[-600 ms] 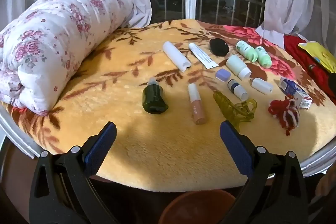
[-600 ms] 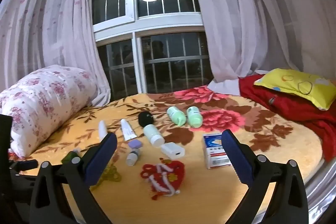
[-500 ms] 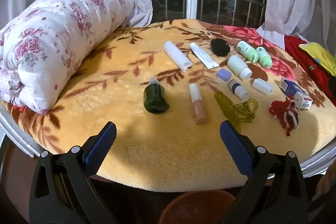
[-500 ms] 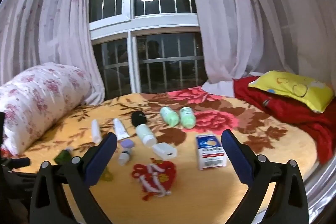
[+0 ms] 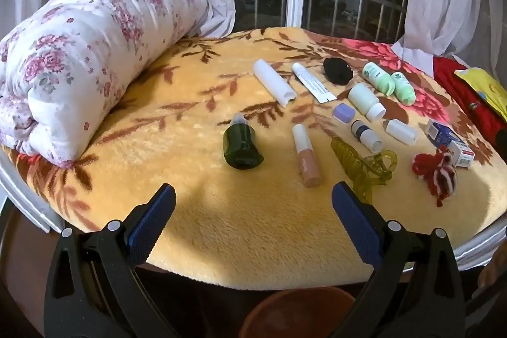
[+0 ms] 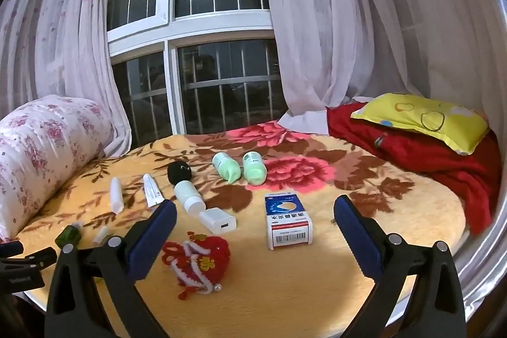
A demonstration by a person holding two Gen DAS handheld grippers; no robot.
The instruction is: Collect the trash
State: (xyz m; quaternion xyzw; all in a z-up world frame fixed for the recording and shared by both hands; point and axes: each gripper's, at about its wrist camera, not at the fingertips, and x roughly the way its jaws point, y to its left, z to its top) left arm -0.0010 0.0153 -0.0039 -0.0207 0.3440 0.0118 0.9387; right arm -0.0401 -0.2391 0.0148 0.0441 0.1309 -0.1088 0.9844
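Small items lie scattered on a yellow floral blanket. Nearest my left gripper are a dark green bottle, a pink-beige lip gloss tube and a yellow-green hair claw. Farther off lie a white tube, a toothpaste-like tube and two green bottles. My right gripper hangs over a red knitted pouch, a white and blue medicine box and a white charger. Both grippers are open and empty.
A rolled floral quilt fills the blanket's left side. A yellow pillow on red cloth lies at the right. A brown-red basin rim shows below the bed's front edge. Window and curtains stand behind.
The right wrist view has shifted right and nearer, so the items slid leftward in it. The left view is almost unchanged. Both grippers stay open.
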